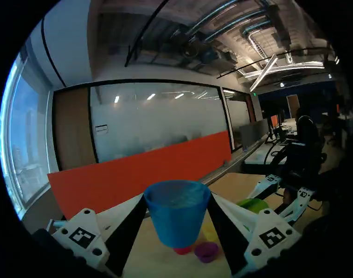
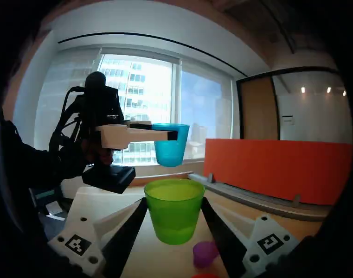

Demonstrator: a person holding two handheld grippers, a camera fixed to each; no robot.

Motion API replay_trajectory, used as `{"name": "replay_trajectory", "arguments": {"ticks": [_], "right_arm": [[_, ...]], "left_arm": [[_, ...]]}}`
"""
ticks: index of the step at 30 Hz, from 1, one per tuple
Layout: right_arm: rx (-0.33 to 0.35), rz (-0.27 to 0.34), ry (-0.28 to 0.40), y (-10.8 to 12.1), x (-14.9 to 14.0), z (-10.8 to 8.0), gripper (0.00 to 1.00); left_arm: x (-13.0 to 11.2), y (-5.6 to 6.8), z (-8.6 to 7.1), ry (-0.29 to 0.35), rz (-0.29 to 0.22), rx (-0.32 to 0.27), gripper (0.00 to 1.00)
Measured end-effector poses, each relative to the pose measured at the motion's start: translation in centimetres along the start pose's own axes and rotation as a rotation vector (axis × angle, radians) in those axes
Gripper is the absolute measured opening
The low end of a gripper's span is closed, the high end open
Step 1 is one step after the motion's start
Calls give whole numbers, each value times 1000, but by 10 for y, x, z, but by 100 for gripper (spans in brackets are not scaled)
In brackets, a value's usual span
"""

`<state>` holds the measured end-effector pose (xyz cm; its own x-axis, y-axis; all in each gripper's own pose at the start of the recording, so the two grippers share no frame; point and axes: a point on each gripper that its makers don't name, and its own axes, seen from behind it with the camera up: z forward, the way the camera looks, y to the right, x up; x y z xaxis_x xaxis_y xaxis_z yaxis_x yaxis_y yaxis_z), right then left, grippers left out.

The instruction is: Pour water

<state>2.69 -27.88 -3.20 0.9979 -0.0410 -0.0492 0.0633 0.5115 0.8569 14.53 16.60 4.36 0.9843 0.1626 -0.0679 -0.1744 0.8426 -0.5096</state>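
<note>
In the left gripper view my left gripper is shut on a translucent blue cup, held upright above the table. Farther right in that view, the right gripper holds a green cup, partly hidden behind my finger. In the right gripper view my right gripper is shut on that green cup, upright and open at the top. Beyond and above it, a hand holds the left gripper with the blue cup level. Whether either cup holds water I cannot tell.
A light wooden table lies below both cups. On it stand a small purple cup, a red piece and a yellow one. An orange panel runs along the table's far side, with windows behind.
</note>
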Motion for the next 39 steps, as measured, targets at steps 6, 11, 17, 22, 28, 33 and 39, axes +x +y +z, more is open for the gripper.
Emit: {"name": "replay_trajectory", "arguments": {"ticks": [6, 11, 17, 22, 28, 33, 39], "right_arm": [[-7, 2, -29, 0, -6, -3, 88], [-14, 15, -51, 2, -11, -6, 87], [-19, 30, -69, 3, -16, -8, 87], [-11, 27, -97, 0, -23, -10, 88], [-12, 20, -136, -3, -31, -11, 87], [-15, 17, -156, -5, -37, -11, 88], [-6, 30, -187, -7, -48, -10, 88]], "left_arm": [[-25, 0, -3, -49, -23, -1, 87], [-44, 2, -5, -83, -43, -7, 87], [-66, 5, -7, -114, -80, -14, 87], [-83, 10, -9, -138, -93, -21, 87], [-105, 16, -10, -174, -102, -35, 88], [-118, 20, -10, -199, -108, -47, 88], [-139, 24, -11, -237, -97, -56, 88]]}}
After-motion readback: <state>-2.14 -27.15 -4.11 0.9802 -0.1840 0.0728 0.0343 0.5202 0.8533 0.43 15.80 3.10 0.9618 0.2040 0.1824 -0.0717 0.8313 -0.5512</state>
